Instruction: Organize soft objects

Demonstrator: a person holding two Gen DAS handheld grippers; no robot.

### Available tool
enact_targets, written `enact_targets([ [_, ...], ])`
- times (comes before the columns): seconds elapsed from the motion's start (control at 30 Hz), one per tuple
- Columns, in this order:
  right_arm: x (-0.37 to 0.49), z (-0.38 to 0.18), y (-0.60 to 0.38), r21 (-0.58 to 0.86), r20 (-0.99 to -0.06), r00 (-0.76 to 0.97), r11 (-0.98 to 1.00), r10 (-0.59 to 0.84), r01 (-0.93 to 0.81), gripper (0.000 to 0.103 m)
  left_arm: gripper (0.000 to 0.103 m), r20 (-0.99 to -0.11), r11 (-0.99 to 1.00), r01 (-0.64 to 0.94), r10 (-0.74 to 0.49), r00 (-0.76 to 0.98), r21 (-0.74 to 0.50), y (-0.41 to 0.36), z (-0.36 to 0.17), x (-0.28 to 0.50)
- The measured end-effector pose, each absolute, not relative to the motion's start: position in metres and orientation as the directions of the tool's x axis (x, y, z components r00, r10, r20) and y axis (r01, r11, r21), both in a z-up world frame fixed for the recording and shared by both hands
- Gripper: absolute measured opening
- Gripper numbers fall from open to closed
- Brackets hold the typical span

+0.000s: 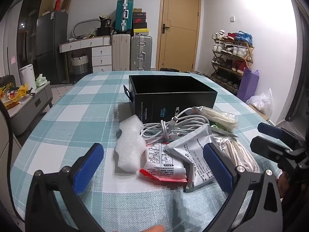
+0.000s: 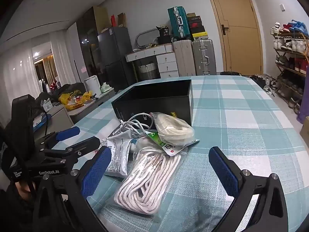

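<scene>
I judge nothing sorted yet; the black box [image 1: 171, 94] looks empty, the soft things [image 1: 173, 145] lie heaped just before it on the bench [image 1: 77, 104]; left gripper [image 1: 154, 166] and right gripper [image 2: 160, 172] jaws gape wide, holding nothing.

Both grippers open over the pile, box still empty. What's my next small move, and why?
Probably lower the right gripper onto the bagged rope and close. It lies nearest, between the open jaws, atop the pile, with the black box just behind.
</scene>
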State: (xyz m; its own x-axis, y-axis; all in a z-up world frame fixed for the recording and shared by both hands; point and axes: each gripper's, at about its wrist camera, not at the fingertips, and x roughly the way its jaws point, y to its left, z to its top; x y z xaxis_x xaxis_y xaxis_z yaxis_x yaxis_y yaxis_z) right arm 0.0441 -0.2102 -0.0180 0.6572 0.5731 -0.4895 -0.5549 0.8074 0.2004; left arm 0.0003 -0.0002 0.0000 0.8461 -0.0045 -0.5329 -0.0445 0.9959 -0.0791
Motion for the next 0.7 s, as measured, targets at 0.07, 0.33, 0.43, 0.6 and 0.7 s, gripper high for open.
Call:
enact_targets([
  [0.07,0.0441,-0.0183,-0.2100,0.202,-0.485,0.656,0.804,0.578,-0.559,0.103,0.103,-0.515,0.995,-0.044,-0.010,0.857,-0.091,0.0001,0.0000,-0.0001],
  [0.33,0.0430,-0.0170,-0.2081,0.192,-0.486,0.656,0.803,0.578,-0.565,0.103,0.103,-0.515,0.995,-0.044,-0.006,0.857,-0.085,-0.0040,0.0022,-0.0019],
  [0.43,0.0404,-0.0161,-0.2066,0.187,-0.487,0.656,0.803,0.576,-0.566,0.102,0.103,-0.517,0.995,-0.046,-0.008,0.856,-0.091,-0.0013,0.0018,-0.0023],
  [0.6,0.0424,-0.0188,-0.2074,0.194,-0.487,0.655,0.802,0.578,-0.564,0.103,0.103,-0.519,0.996,-0.042,-0.006,0.855,-0.081,-0.0002,-0.0005,-0.0007],
  [0.7,0.0420,-0.0191,-0.2072,0.194,-0.486,0.655,0.802,0.578,-0.564,0.103,0.103,-0.519,0.997,-0.042,0.002,0.854,-0.065,-0.0021,-0.0027,0.0004],
])
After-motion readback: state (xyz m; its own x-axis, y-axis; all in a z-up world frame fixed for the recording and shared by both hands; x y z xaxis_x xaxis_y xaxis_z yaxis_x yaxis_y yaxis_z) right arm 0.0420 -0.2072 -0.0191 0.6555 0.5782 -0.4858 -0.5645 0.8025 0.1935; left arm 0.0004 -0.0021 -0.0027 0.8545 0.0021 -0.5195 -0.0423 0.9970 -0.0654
